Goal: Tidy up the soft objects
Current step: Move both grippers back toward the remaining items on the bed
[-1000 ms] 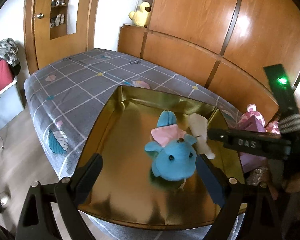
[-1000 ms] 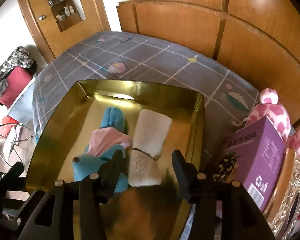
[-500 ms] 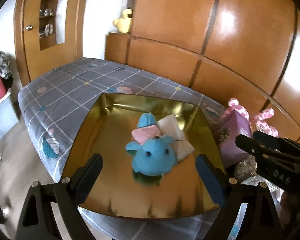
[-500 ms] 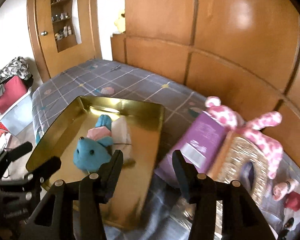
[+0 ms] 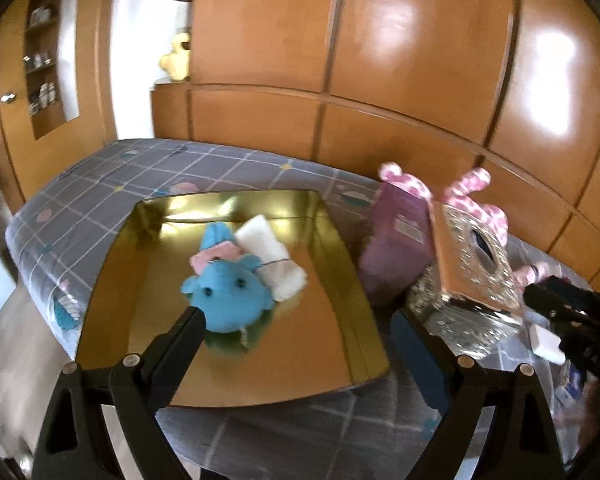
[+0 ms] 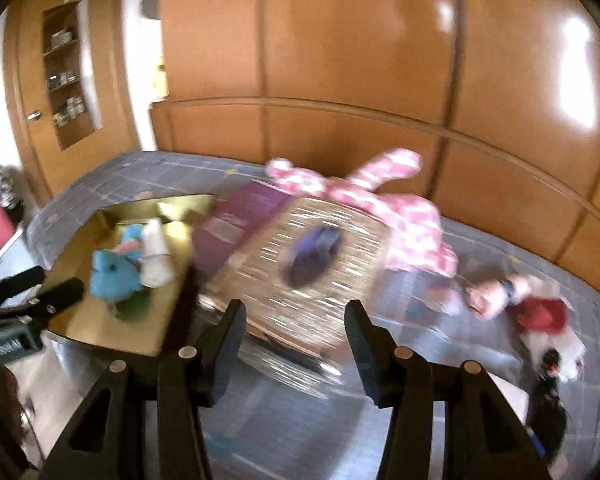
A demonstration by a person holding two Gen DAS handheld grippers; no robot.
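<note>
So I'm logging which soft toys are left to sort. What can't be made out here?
- Pink spotted plush: motion-blurred in the right wrist view; the purple box and glittery box hide its body in the left.
- Red-clothed doll: blurred, near the edge.
- Yellow plush: too small.

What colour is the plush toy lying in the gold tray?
Blue plush toy, with a pink piece behind its head; clearest in the left wrist view.

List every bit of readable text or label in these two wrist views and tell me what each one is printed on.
"GenRobot.AI", partly blurred and cut at the frame edge: on the left gripper body, seen in the right wrist view.
White label on the purple box: printed, too blurred to read.
Glittery gold tissue box: no text made out; motion blur.
Right gripper: no marking legible.
</note>
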